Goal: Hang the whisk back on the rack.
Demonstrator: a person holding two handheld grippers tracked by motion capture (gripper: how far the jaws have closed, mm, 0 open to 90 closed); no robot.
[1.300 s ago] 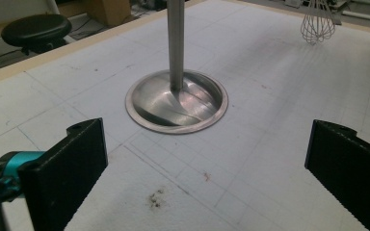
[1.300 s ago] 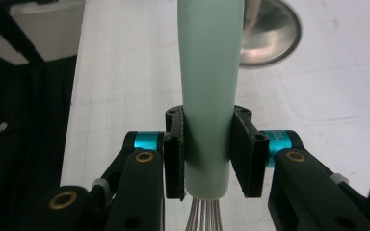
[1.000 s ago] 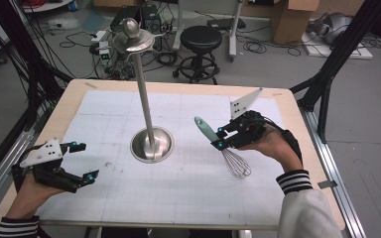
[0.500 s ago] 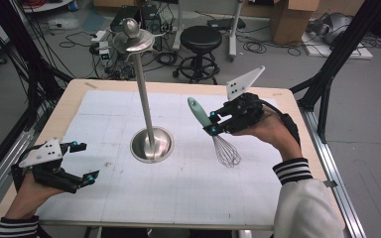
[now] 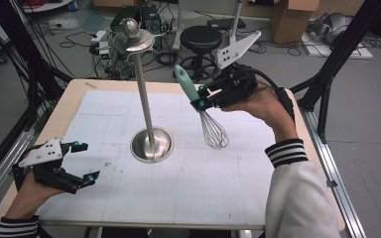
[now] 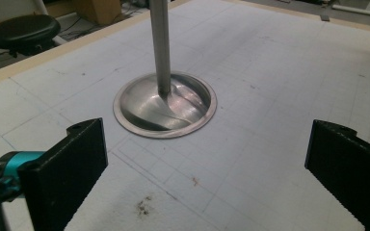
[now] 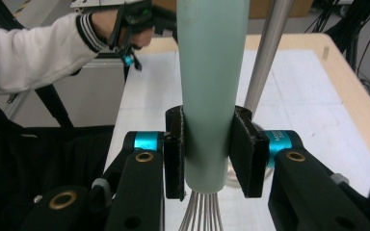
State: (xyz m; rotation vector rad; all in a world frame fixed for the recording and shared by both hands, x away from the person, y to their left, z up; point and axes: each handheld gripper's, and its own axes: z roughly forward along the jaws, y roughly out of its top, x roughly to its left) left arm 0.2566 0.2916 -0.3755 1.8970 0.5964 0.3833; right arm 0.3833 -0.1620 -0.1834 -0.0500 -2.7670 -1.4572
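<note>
High view: a person in a white top with black-and-white striped cuffs holds a black two-jaw gripper in each hand over a wooden table (image 5: 74, 101) covered by a white mat (image 5: 178, 188) printed with a faint grid; no brand, label or writing can be read anywhere. The right gripper (image 5: 202, 98) is raised above the mat, its jaws pressed onto the smooth, rounded mint-green handle of a whisk (image 5: 213, 131), whose thin silver wires form a balloon shape hanging clear of the mat, to the right of the stand. In the right gripper view, the two flat black pads clamp the handle (image 7: 211, 96) from both sides, with the wires fanning out below. A polished metal stand (image 5: 151, 144) sits near the middle of the mat: a shallow round dish base, a slim upright pole, and a saucer-shaped cap with a ball on top. The left gripper (image 5: 87, 161) rests at the near left of the mat, jaws spread apart with nothing between them; the left gripper view shows its ridged black pads (image 6: 70, 168) framing the shiny dish base.
</note>
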